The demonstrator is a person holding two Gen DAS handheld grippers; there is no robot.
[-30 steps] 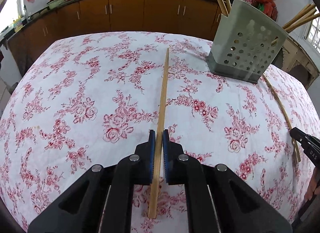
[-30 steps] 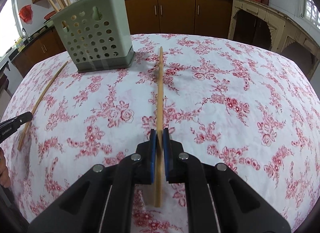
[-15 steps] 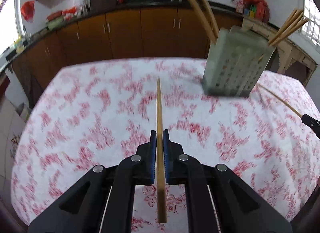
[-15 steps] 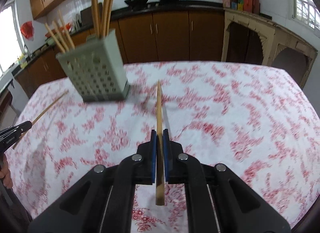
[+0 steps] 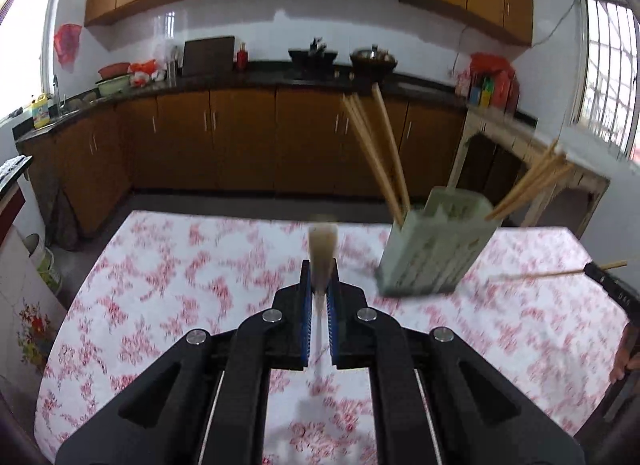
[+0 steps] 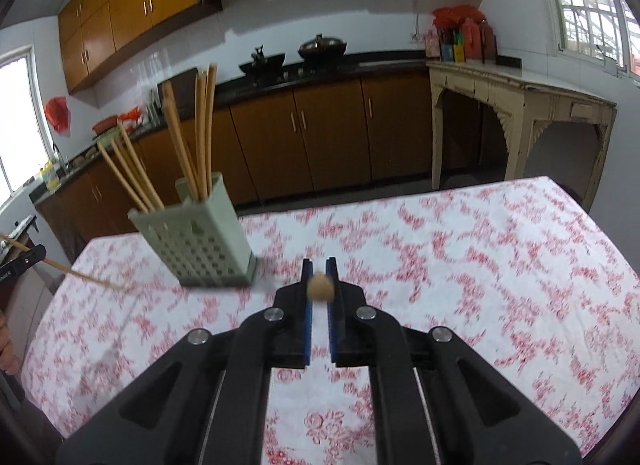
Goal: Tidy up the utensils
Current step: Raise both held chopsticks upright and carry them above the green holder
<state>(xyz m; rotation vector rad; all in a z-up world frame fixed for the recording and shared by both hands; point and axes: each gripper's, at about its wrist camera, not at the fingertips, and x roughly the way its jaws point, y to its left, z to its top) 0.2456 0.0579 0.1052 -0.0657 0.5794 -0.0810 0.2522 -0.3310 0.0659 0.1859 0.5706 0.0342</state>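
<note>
Only rightward: cream side table [image 6: 520,101].

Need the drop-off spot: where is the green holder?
In the left wrist view, the green holder stands on the floral tablecloth, right of the left gripper.

Motion blur smears the chopstick [image 5: 322,253] between the left tongs [image 5: 320,285], its rear length fading below the pads. The holder [image 5: 434,249] at two o'clock blurs too, perforations unreadable. The right tongs [image 5: 612,289] are cut off at three o'clock.
</note>
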